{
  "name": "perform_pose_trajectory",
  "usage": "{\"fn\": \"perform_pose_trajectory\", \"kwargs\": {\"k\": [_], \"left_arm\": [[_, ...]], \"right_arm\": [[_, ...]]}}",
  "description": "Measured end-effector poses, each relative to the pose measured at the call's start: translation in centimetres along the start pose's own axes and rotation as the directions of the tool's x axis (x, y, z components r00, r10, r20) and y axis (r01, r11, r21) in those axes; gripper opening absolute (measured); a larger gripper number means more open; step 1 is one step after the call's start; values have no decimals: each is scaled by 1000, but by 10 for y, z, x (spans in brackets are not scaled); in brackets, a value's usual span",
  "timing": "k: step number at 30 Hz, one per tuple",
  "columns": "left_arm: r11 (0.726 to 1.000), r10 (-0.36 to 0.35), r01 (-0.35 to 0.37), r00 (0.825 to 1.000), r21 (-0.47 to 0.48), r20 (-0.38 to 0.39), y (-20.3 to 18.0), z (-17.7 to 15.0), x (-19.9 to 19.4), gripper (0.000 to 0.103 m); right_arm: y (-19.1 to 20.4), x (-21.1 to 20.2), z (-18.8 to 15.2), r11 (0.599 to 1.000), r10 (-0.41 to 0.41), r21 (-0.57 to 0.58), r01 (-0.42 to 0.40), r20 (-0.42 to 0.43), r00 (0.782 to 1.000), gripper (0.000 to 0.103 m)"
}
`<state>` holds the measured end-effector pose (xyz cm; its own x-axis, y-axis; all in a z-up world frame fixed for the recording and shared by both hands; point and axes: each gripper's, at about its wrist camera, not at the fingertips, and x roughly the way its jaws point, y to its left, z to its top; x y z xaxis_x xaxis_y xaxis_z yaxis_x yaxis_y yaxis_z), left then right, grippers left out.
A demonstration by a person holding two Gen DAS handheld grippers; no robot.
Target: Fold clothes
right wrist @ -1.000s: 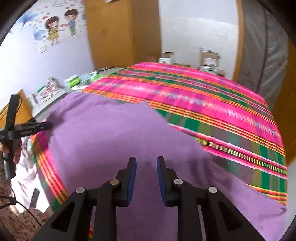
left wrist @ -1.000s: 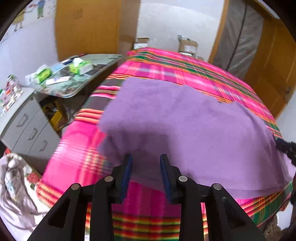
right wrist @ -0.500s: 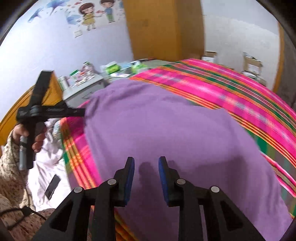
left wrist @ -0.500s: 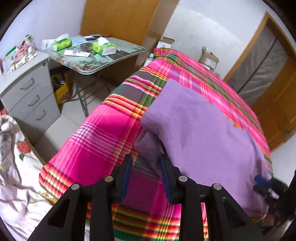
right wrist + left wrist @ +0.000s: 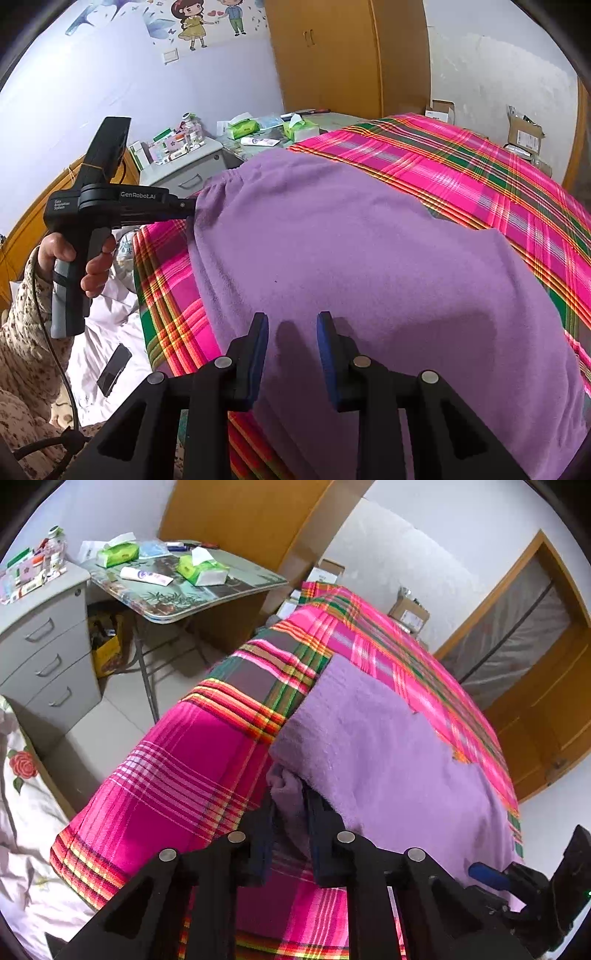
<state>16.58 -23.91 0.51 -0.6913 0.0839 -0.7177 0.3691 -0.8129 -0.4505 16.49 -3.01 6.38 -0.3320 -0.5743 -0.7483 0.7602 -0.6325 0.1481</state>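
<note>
A purple fleece garment [image 5: 388,760] lies spread on a bed with a pink plaid cover [image 5: 177,771]. My left gripper [image 5: 290,812] has a bunched corner of the garment between its fingers at the bed's near left edge. In the right wrist view the left gripper [image 5: 184,208] reaches the garment's elastic edge [image 5: 221,181]. My right gripper [image 5: 291,332] hovers open just above the purple garment [image 5: 351,266], holding nothing. The right gripper's blue-tipped finger [image 5: 484,873] shows at the lower right of the left wrist view.
A grey drawer unit [image 5: 40,650] and a folding table [image 5: 192,590] with tissue packs stand left of the bed. A white floral bedding [image 5: 22,830] lies on the floor. A phone [image 5: 114,369] lies on it. Wooden wardrobe [image 5: 347,55] and boxes stand behind.
My left gripper moved to the garment's left corner and closed in on it. My right gripper swung left over the garment and stayed open.
</note>
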Motion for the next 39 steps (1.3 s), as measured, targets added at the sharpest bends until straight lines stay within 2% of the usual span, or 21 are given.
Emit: {"fn": "perform_pose_trajectory", "kwargs": {"k": [6,11,15,18,23,27,30,35,37,39], "left_arm": [[998,13,-11,999,-66,29,17,-5,-13,11],[998,35,-34,999,-60,16,15,-7,-5,11],[996,76,-75,997,-54,12,14,-6,-9,21],[991,112,-108,992,-76,50,17,-5,-22,26],[996,57,-52,995,-69,79,8,-1,-37,26],[998,1,-1,1000,-65,10,-1,0,-21,26],[999,18,-19,1000,-46,-22,-9,0,-11,27],[997,14,-18,998,-72,-57,-15,6,3,27],[995,2,-8,998,-101,-59,-12,7,5,25],[994,-2,-2,999,-106,-40,-12,8,2,19]], "right_arm": [[1,0,0,1000,5,-2,-5,2,1000,28],[5,1,2,1000,-1,-23,1,-5,1000,28],[15,3,4,997,-4,-84,3,-7,1000,28],[20,6,2,993,-11,-121,8,-24,1000,28],[27,12,-3,985,-21,-173,12,-55,998,28],[29,15,-7,982,-54,-186,41,-65,996,28],[28,16,-8,982,-61,-184,47,-70,996,28],[23,14,-7,986,-55,-158,44,-61,997,5],[22,13,-7,987,-55,-157,46,-56,997,3],[20,8,-7,989,-44,-146,38,-39,998,2]]}}
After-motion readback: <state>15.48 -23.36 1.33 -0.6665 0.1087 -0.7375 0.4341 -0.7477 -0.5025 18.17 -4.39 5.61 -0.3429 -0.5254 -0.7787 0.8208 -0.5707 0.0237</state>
